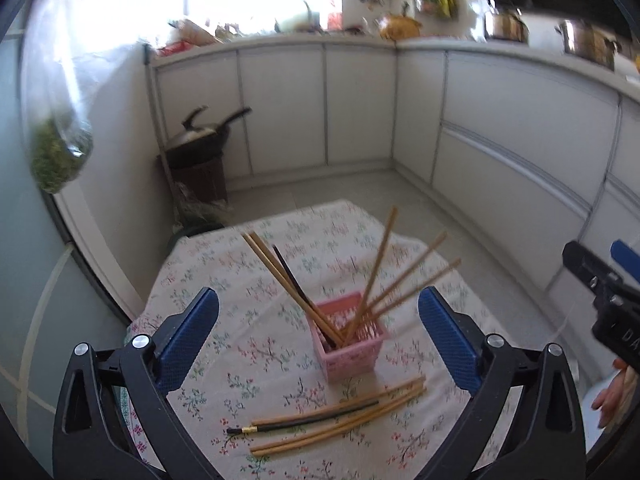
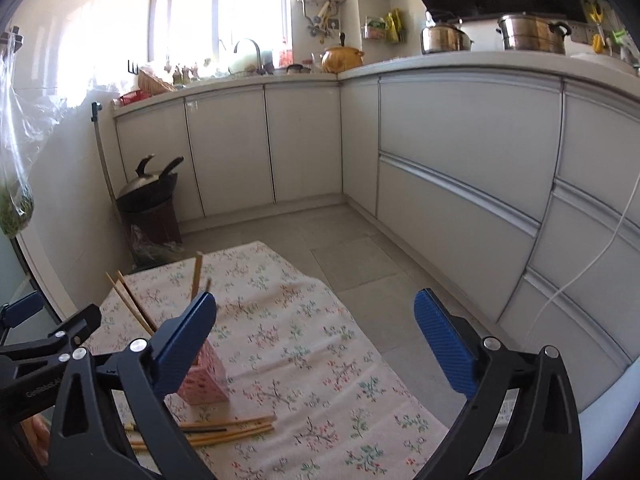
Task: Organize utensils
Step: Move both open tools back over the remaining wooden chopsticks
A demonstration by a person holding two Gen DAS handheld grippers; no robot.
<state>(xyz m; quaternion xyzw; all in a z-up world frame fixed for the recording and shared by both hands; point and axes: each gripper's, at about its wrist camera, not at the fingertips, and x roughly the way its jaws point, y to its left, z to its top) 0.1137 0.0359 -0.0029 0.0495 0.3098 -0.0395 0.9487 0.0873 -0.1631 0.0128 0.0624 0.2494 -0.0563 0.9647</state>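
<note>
While both grippers gape empty, left gripper [image 1: 318, 320] over pink basket [image 1: 352, 354], loose chopsticks [image 1: 340, 420] nearer on worktop [image 1: 260, 352]; right gripper [image 2: 316, 332] right of basket

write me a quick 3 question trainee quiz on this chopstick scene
1. True or false: every chopstick is already in the pink basket.
2. Multiple choice: the loose chopsticks on the cloth include A) one dark one, B) only dark ones, C) a spoon.
3. Fill in: the left tongs and right tongs are both ____.

Key: 1 false, several lie on the cloth in front of the basket; 2 A; 3 open, with nothing between them.
</note>
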